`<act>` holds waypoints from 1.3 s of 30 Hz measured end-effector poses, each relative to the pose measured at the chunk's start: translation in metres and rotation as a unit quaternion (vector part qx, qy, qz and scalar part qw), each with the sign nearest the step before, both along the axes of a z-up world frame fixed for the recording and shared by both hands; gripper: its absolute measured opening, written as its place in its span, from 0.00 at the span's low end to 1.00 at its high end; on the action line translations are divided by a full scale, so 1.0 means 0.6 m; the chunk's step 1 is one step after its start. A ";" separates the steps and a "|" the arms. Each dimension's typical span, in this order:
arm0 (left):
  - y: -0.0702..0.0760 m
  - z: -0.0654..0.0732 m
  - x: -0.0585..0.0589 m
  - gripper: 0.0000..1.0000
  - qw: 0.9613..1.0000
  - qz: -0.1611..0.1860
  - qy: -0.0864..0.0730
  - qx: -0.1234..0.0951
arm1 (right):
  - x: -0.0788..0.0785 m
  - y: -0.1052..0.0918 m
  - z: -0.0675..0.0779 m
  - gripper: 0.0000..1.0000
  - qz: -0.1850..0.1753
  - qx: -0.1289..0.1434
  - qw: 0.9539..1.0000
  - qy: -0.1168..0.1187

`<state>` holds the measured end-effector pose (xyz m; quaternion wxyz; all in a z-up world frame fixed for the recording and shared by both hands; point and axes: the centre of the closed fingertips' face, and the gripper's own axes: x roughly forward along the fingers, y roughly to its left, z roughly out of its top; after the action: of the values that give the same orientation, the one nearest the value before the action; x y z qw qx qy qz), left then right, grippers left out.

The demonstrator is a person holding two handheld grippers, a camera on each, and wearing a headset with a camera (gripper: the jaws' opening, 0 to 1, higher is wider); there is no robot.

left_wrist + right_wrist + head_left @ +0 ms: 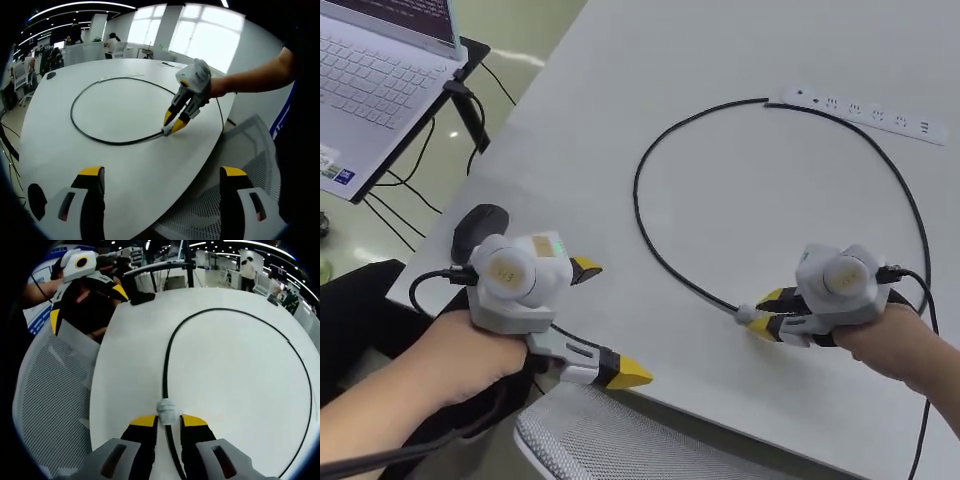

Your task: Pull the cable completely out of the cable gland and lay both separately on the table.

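**Cable not yet drawn out of the gland**

Open-plan office, bright windows and other desks behind a wide white table, with a mesh chair at its near edge. Far left of the cable gland, a laptop sits on a side stand. Nearer, still left of the gland, the left tongs hang over the table edge, apart and empty. The gland lies on the table, still threaded on the black cable, which loops away behind it in a big ring. Just right of the gland, the right tongs are closed on it, the cable running back between them. Far beyond, to the right, lies a power strip.

This looks like the opening step: one end held, nothing pulled. Next, the left tongs probably need to grip the cable beside the gland, then pull the two apart.
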<state>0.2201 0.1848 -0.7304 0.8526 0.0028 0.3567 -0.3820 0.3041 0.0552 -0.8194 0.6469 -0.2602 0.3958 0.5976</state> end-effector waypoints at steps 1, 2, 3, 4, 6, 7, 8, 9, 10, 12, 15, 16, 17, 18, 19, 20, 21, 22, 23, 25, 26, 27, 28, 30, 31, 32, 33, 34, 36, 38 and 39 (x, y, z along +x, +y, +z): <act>0.001 -0.001 0.000 0.96 1.000 0.000 0.000 0.001 | 0.000 0.000 0.000 0.12 0.002 -0.001 1.000 0.000; 0.002 -0.002 0.001 0.96 1.000 0.001 0.000 0.001 | 0.000 0.000 -0.001 0.11 0.003 -0.001 1.000 0.000; 0.004 -0.003 0.001 0.96 1.000 0.001 0.001 0.000 | -0.001 0.001 -0.001 0.10 0.007 -0.002 1.000 0.001; 0.004 -0.003 0.002 0.96 1.000 0.001 0.001 0.000 | -0.003 0.001 -0.002 0.09 0.010 -0.003 1.000 0.003; 0.004 -0.003 0.001 0.95 1.000 0.002 0.002 0.001 | -0.004 0.002 -0.003 0.09 0.013 -0.004 1.000 0.001; 0.004 -0.002 0.001 0.95 1.000 0.002 0.002 0.001 | -0.004 0.003 -0.004 0.09 0.014 -0.004 1.000 0.001; 0.003 -0.002 0.000 0.95 1.000 0.002 0.002 0.001 | -0.004 0.003 -0.004 0.09 0.014 -0.004 1.000 0.001; 0.003 -0.002 0.000 0.95 1.000 0.002 0.003 0.001 | -0.004 0.003 -0.004 0.09 0.013 -0.004 1.000 0.002; 0.003 -0.001 0.000 0.95 1.000 0.002 0.003 0.001 | -0.003 0.002 -0.004 0.08 0.012 -0.005 1.000 0.000; 0.002 0.000 -0.001 0.93 1.000 0.001 0.004 0.000 | -0.004 0.003 -0.003 0.08 0.014 -0.004 1.000 -0.002; -0.001 0.002 0.000 0.92 1.000 0.001 0.003 -0.003 | -0.007 0.003 0.004 0.07 0.010 -0.004 1.000 0.001; -0.003 0.004 0.000 0.91 1.000 0.000 0.003 -0.004 | -0.007 0.003 0.006 0.07 0.010 -0.005 1.000 0.001; -0.006 0.006 0.002 0.91 1.000 -0.001 0.001 -0.004 | -0.008 0.002 0.011 0.07 0.009 -0.005 1.000 0.001; -0.008 0.007 0.003 0.91 1.000 -0.002 0.000 -0.005 | -0.009 0.002 0.014 0.07 0.010 -0.005 1.000 0.000; -0.010 0.009 0.005 0.91 1.000 -0.003 -0.001 -0.006 | -0.009 0.001 0.018 0.07 0.011 -0.005 1.000 -0.003; -0.012 0.009 0.008 0.91 1.000 -0.004 -0.002 -0.008 | -0.009 0.001 0.022 0.07 0.011 -0.004 1.000 -0.004; -0.013 0.009 0.011 0.91 1.000 -0.005 -0.003 -0.009 | -0.009 0.000 0.026 0.07 0.011 -0.004 1.000 -0.004; -0.015 0.010 0.012 0.91 1.000 -0.006 -0.004 -0.009 | -0.010 0.000 0.030 0.07 0.011 -0.003 1.000 -0.004; -0.018 0.013 0.014 0.92 1.000 -0.009 -0.008 -0.010 | -0.011 0.000 0.036 0.07 0.012 -0.002 1.000 -0.005; -0.024 0.016 0.019 0.92 1.000 -0.012 -0.010 -0.013 | -0.013 0.000 0.048 0.07 0.012 0.000 1.000 -0.004; -0.029 0.019 0.022 0.92 1.000 -0.014 -0.013 -0.014 | -0.015 0.000 0.056 0.07 0.012 0.002 1.000 -0.004; -0.033 0.021 0.024 0.92 1.000 -0.016 -0.015 -0.015 | -0.015 0.000 0.061 0.07 0.011 0.002 1.000 -0.004; -0.036 0.022 0.026 0.92 1.000 -0.018 -0.017 -0.016 | -0.016 -0.001 0.069 0.07 0.010 0.004 1.000 -0.004; -0.045 0.027 0.031 0.92 0.999 -0.024 -0.020 -0.017 | -0.018 0.000 0.081 0.07 0.010 0.006 1.000 -0.004; -0.049 0.029 0.033 0.92 0.999 -0.026 -0.023 -0.018 | -0.018 -0.001 0.086 0.07 0.010 0.007 1.000 -0.005; -0.053 0.033 0.036 0.92 0.999 -0.028 -0.027 -0.018 | -0.018 -0.001 0.091 0.07 0.010 0.008 1.000 -0.005; -0.060 0.041 0.041 0.92 0.999 -0.032 -0.033 -0.022 | -0.019 0.002 0.104 0.07 0.008 0.017 1.000 -0.003; -0.063 0.043 0.043 0.91 0.999 -0.032 -0.035 -0.025 | -0.021 0.005 0.117 0.07 0.008 0.024 1.000 -0.001; -0.070 0.050 0.048 0.91 0.998 -0.034 -0.040 -0.030 | -0.023 0.004 0.134 0.07 0.016 0.022 1.000 -0.008; -0.078 0.058 0.054 0.91 0.998 -0.037 -0.045 -0.034 | -0.026 0.008 0.154 0.07 0.017 0.032 0.999 -0.005; -0.083 0.063 0.057 0.90 0.997 -0.039 -0.049 -0.037 | -0.027 0.010 0.163 0.07 0.017 0.037 0.999 -0.004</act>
<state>0.2544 0.1347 -0.6927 0.8527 0.0038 0.2998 -0.4277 0.2879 0.0610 -0.7218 0.6471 -0.2455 0.3666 0.6217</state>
